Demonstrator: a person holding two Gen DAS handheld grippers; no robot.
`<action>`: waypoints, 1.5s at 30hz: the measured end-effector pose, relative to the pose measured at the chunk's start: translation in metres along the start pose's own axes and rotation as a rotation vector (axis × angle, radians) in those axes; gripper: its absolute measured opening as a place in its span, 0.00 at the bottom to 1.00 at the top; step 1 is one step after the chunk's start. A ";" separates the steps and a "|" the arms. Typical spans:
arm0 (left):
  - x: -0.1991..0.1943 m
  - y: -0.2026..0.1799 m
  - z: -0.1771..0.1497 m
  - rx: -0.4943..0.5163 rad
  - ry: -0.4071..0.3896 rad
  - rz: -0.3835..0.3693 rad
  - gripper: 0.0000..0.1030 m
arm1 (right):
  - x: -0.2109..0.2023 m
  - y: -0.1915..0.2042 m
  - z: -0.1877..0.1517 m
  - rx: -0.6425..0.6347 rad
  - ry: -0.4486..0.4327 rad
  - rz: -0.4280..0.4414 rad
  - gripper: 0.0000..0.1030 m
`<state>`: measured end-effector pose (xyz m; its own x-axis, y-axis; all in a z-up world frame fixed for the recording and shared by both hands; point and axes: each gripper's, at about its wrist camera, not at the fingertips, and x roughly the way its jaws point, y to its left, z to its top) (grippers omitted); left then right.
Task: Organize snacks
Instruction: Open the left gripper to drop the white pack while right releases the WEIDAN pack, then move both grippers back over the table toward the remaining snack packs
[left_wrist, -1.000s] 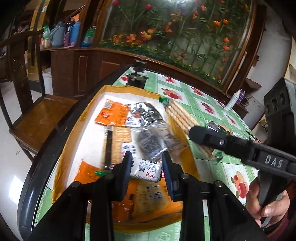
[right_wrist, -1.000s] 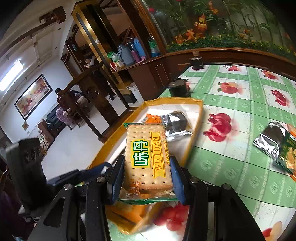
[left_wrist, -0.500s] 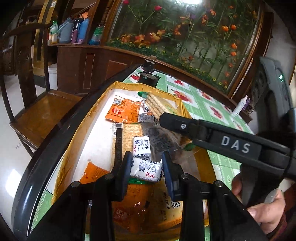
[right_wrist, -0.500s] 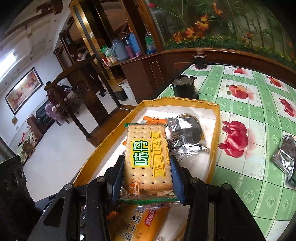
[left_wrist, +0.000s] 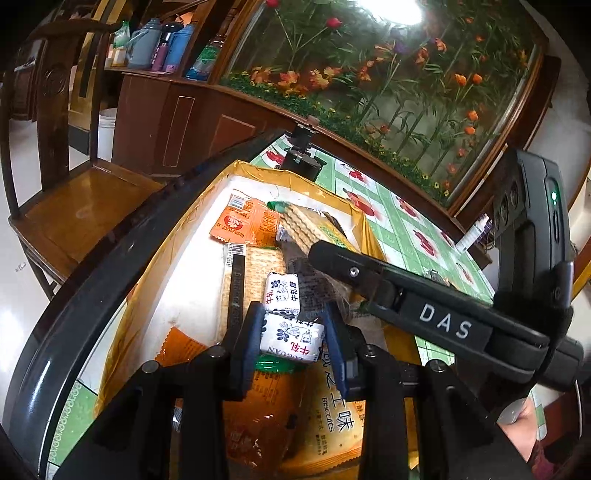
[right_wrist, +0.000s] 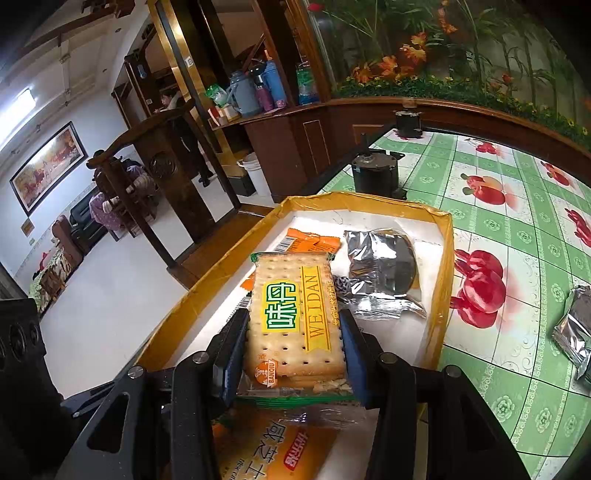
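Observation:
My left gripper (left_wrist: 291, 341) is shut on a small white candy packet (left_wrist: 291, 338) with blue print, held low over the yellow-rimmed tray (left_wrist: 258, 173). A second white candy packet (left_wrist: 282, 290) lies in the tray just beyond it. My right gripper (right_wrist: 295, 332) is shut on a Weidan cracker pack (right_wrist: 295, 314) and holds it over the tray's (right_wrist: 443, 258) near part; its arm (left_wrist: 424, 306) crosses the left wrist view. The tray holds orange packets (left_wrist: 243, 221), a silver bag (right_wrist: 384, 266) and biscuit packs (right_wrist: 280, 450).
The tray sits at the table's dark curved edge (left_wrist: 92, 295), with a wooden chair (left_wrist: 74, 199) below. A black motor-like object (right_wrist: 373, 173) stands beyond the tray. Silver snack bags (right_wrist: 576, 332) lie on the green patterned tablecloth (right_wrist: 517, 258) at right.
My right gripper has carried the cracker pack from over the tablecloth to above the tray. The left gripper stays shut on its candy packet and has barely moved.

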<state>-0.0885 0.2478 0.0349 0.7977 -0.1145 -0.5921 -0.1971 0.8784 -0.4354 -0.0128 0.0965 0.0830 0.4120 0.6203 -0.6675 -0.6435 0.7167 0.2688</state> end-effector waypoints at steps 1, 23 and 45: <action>0.000 0.000 0.000 0.000 -0.002 0.001 0.31 | 0.001 0.000 0.000 0.001 0.003 0.001 0.50; -0.012 0.000 -0.001 0.031 -0.036 0.077 0.53 | -0.021 -0.003 0.000 0.005 -0.050 0.037 0.62; -0.034 -0.076 -0.008 0.185 -0.044 0.043 0.61 | -0.109 -0.131 -0.019 0.273 -0.064 0.003 0.62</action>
<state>-0.1055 0.1812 0.0824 0.8160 -0.0580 -0.5752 -0.1269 0.9527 -0.2761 0.0139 -0.0710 0.1070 0.4555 0.6354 -0.6235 -0.4507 0.7686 0.4540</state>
